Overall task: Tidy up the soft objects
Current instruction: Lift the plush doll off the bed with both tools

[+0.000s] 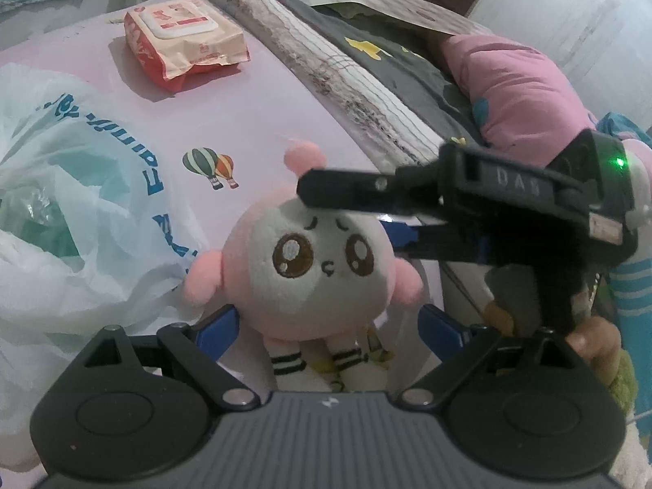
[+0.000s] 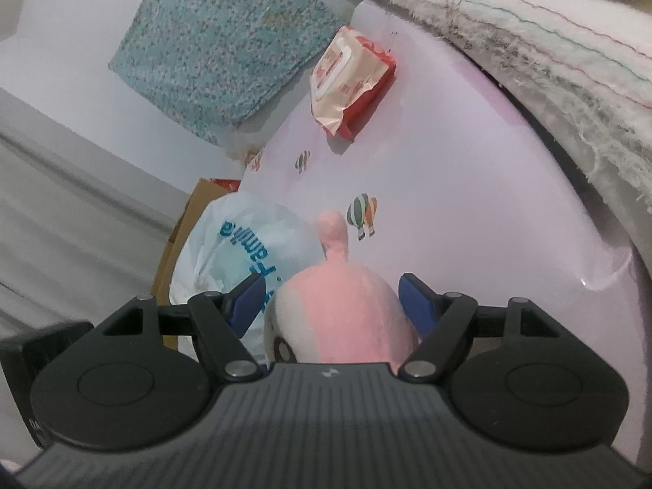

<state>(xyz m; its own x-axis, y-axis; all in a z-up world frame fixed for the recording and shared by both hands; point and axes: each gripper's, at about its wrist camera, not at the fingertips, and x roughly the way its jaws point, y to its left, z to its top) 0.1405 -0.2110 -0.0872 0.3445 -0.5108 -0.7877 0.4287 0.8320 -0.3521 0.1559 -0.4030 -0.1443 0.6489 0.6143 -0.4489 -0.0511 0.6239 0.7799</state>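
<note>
Right gripper (image 1: 318,191) marked "DAB" above plush (image 1: 309,269)

A red and cream wet-wipes pack (image 1: 185,36) lies flat on the pink balloon-print sheet (image 1: 261,122). A frayed white quilt (image 1: 346,69) edges it. A teal patterned cushion (image 2: 220,36) leans beyond.

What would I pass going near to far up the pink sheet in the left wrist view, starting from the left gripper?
Left gripper → pink plush toy between its fingers → balloon print on the sheet → wet wipes pack → folded blankets along the far edge.
</note>
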